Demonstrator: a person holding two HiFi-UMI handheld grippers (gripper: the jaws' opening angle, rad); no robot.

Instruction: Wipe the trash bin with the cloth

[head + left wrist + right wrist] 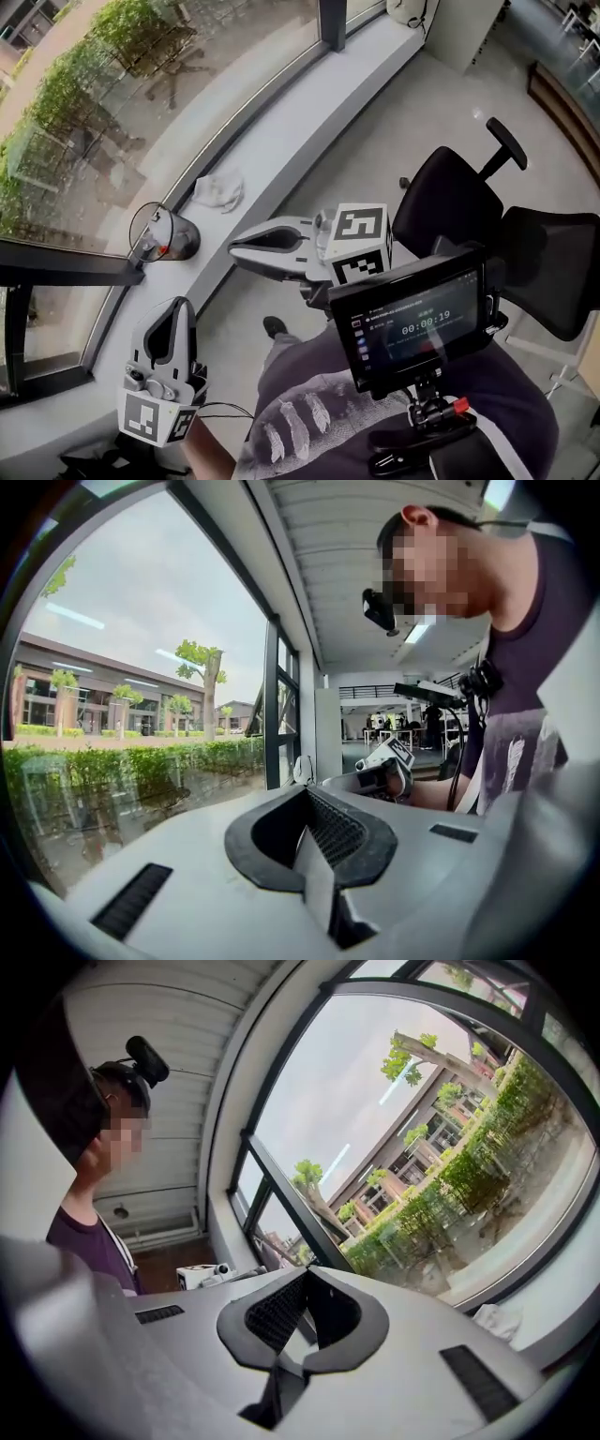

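Note:
A small dark trash bin (161,234) with a clear rim stands on the white window ledge (281,141). A crumpled white cloth (218,190) lies on the ledge just beyond it, and also shows at the right edge of the right gripper view as the cloth (497,1321). My left gripper (177,306) is held low at the left, shut and empty, pointing up toward the ledge. My right gripper (234,247) is shut and empty too, its tips a little right of the bin, not touching it. Both gripper views look upward at the window, jaws closed: left gripper (305,799), right gripper (305,1277).
Two black office chairs (459,202) (553,262) stand on the floor to the right. A screen (417,319) on a mount sits in front of the person's chest. Tall window glass (103,103) runs behind the ledge. The person's shoe (274,326) is near the ledge's base.

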